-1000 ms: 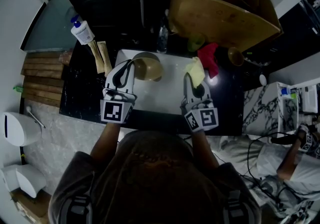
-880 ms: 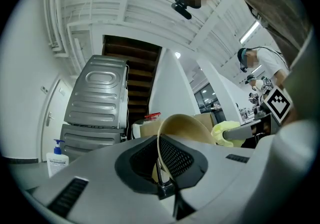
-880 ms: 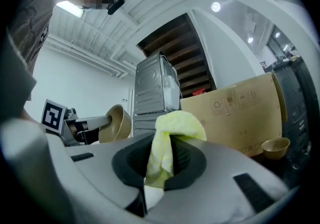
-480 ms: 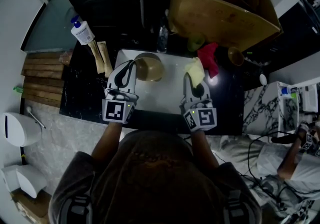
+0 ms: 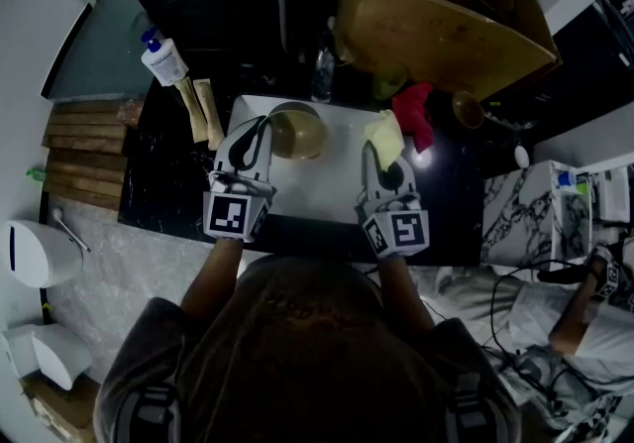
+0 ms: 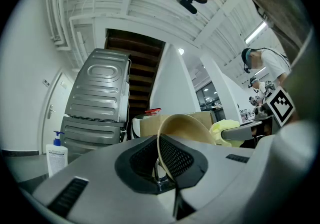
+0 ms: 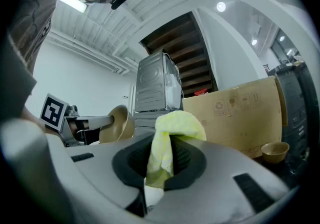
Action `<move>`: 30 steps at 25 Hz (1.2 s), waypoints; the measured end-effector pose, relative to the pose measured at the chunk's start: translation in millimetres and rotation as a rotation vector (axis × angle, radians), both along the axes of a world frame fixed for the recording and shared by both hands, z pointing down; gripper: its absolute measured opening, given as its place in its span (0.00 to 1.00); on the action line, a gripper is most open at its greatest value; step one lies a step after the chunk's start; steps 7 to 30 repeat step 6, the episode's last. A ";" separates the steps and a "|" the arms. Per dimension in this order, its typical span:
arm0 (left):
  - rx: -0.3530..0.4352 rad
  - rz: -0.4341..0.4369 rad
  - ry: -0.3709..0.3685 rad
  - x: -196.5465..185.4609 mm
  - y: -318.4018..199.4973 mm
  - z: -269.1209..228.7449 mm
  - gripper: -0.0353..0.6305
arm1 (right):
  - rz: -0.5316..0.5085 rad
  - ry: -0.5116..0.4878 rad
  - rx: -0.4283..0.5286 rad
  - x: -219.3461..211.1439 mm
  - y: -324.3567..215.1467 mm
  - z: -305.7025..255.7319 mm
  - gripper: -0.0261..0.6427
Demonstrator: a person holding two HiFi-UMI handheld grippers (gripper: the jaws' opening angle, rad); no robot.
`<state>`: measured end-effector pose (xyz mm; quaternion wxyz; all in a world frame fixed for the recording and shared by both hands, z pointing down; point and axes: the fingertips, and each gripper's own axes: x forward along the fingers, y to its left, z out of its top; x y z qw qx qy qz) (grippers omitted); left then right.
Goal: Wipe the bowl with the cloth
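My left gripper point(image 5: 260, 133) is shut on the rim of a tan bowl point(image 5: 295, 131), held tilted above the white board point(image 5: 332, 183); in the left gripper view the bowl point(image 6: 186, 128) rises from between the jaws. To the right, my right gripper point(image 5: 379, 156) is shut on a yellow cloth point(image 5: 386, 139), which bunches up out of the jaws in the right gripper view point(image 7: 169, 143). The bowl point(image 7: 120, 123) and the left gripper show at the left of that view. Bowl and cloth are apart.
A red cloth point(image 5: 415, 114) and a second small tan bowl point(image 5: 466, 110) lie on the dark counter to the right. A pump bottle point(image 5: 162, 61) and wooden sticks point(image 5: 199, 111) are at the left. A big cardboard box point(image 5: 436, 15) stands behind.
The right gripper and yellow cloth have shifted slightly up and left, a little closer to the bowl. The left gripper with the bowl has barely moved.
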<state>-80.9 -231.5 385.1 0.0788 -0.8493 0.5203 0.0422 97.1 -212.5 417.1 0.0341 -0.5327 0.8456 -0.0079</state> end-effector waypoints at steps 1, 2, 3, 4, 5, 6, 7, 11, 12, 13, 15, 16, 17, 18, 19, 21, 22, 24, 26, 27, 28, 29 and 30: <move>-0.002 0.001 0.000 0.4 -0.2 0.1 0.09 | -0.001 0.000 0.000 -0.2 -0.1 -0.1 0.07; -0.004 0.001 0.000 0.7 -0.4 0.3 0.09 | -0.002 -0.001 -0.001 -0.2 -0.1 -0.1 0.07; -0.005 0.001 0.000 1.1 -0.7 0.4 0.09 | -0.002 -0.001 -0.002 -0.1 -0.1 0.1 0.07; -0.006 0.001 0.001 1.6 -0.9 0.4 0.09 | -0.003 -0.001 -0.004 0.1 -0.2 0.3 0.07; -0.007 0.002 0.002 2.1 -1.2 0.5 0.09 | -0.003 0.000 -0.007 0.2 -0.3 0.7 0.07; -0.007 0.002 0.002 2.5 -1.4 0.6 0.09 | -0.004 0.000 -0.009 0.3 -0.3 1.0 0.07; -0.007 0.002 0.002 2.5 -1.4 0.6 0.09 | -0.004 0.000 -0.009 0.3 -0.3 1.0 0.07; -0.007 0.002 0.002 2.5 -1.4 0.6 0.09 | -0.004 0.000 -0.009 0.3 -0.3 1.0 0.07; -0.007 0.002 0.002 2.5 -1.4 0.6 0.09 | -0.004 0.000 -0.009 0.3 -0.3 1.0 0.07; -0.007 0.002 0.002 2.5 -1.4 0.6 0.09 | -0.004 0.000 -0.009 0.3 -0.3 1.0 0.07; -0.007 0.002 0.002 2.5 -1.4 0.6 0.09 | -0.004 0.000 -0.009 0.3 -0.3 1.0 0.07; -0.007 0.002 0.002 2.5 -1.4 0.6 0.09 | -0.004 0.000 -0.009 0.3 -0.3 1.0 0.07; -0.007 0.002 0.002 2.5 -1.4 0.6 0.09 | -0.004 0.000 -0.009 0.3 -0.3 1.0 0.07; -0.007 0.002 0.002 2.5 -1.4 0.6 0.09 | -0.004 0.000 -0.009 0.3 -0.3 1.0 0.07; -0.007 0.002 0.002 2.5 -1.4 0.6 0.09 | -0.004 0.000 -0.009 0.3 -0.3 1.0 0.07; -0.007 0.002 0.002 2.5 -1.4 0.6 0.09 | -0.004 0.000 -0.009 0.3 -0.3 1.0 0.07; -0.007 0.002 0.002 2.5 -1.4 0.6 0.09 | -0.004 0.000 -0.009 0.3 -0.3 1.0 0.07; -0.007 0.002 0.002 2.5 -1.4 0.6 0.09 | -0.004 0.000 -0.009 0.3 -0.3 1.0 0.07; -0.007 0.002 0.002 2.5 -1.4 0.6 0.09 | -0.004 0.000 -0.009 0.3 -0.3 1.0 0.07; -0.007 0.002 0.002 2.5 -1.4 0.6 0.09 | -0.004 0.000 -0.009 0.3 -0.3 1.0 0.07; -0.007 0.002 0.002 2.5 -1.4 0.6 0.09 | -0.004 0.000 -0.009 0.3 -0.3 1.0 0.07; -0.007 0.002 0.002 2.5 -1.4 0.6 0.09 | -0.004 0.000 -0.009 0.3 -0.3 1.0 0.07; -0.007 0.002 0.002 2.5 -1.4 0.6 0.09 | -0.004 0.000 -0.009 0.3 -0.3 1.0 0.07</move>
